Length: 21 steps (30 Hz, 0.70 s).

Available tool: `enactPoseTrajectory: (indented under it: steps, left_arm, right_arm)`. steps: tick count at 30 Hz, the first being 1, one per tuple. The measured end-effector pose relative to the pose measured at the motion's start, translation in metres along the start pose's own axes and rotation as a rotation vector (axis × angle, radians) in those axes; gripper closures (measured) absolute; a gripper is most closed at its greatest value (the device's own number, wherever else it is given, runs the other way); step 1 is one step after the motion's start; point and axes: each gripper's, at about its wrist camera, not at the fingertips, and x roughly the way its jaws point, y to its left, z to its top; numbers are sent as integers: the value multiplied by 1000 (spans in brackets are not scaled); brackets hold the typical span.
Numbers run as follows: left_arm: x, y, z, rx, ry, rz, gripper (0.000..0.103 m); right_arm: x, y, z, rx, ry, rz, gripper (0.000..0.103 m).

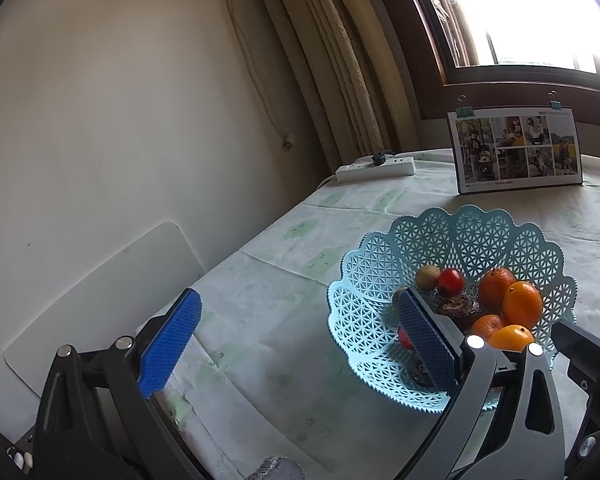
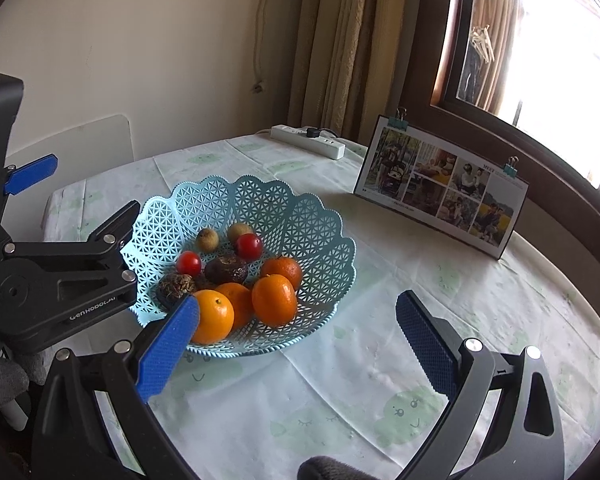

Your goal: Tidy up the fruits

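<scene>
Right wrist: four oranges (image 2: 275, 299), two tomatoes (image 2: 249, 245).

Photo calendar (image 2: 440, 200), power strip (image 2: 308, 141), curtains (image 2: 340, 40)

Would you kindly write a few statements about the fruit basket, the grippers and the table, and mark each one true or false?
1. The light blue lattice basket holds four oranges. True.
2. The right gripper is shut on an orange. False: its jaws are wide open and hold nothing.
3. Two small red fruits lie in the basket. True.
4. The power strip sits inside the basket. False: it lies on the tablecloth at the far edge, near the curtain.
5. The photo calendar lies flat. False: it stands upright beside the window.
6. The left gripper is open. True.
</scene>
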Motion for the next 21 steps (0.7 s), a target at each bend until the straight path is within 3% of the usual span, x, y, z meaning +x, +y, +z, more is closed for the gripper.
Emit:
enactPoseTrajectory:
  steps: [21]
  left_arm:
    - [1,-1,-2,1,7,-2,3]
  right_arm:
    - [17,3,0,10,61,55,5]
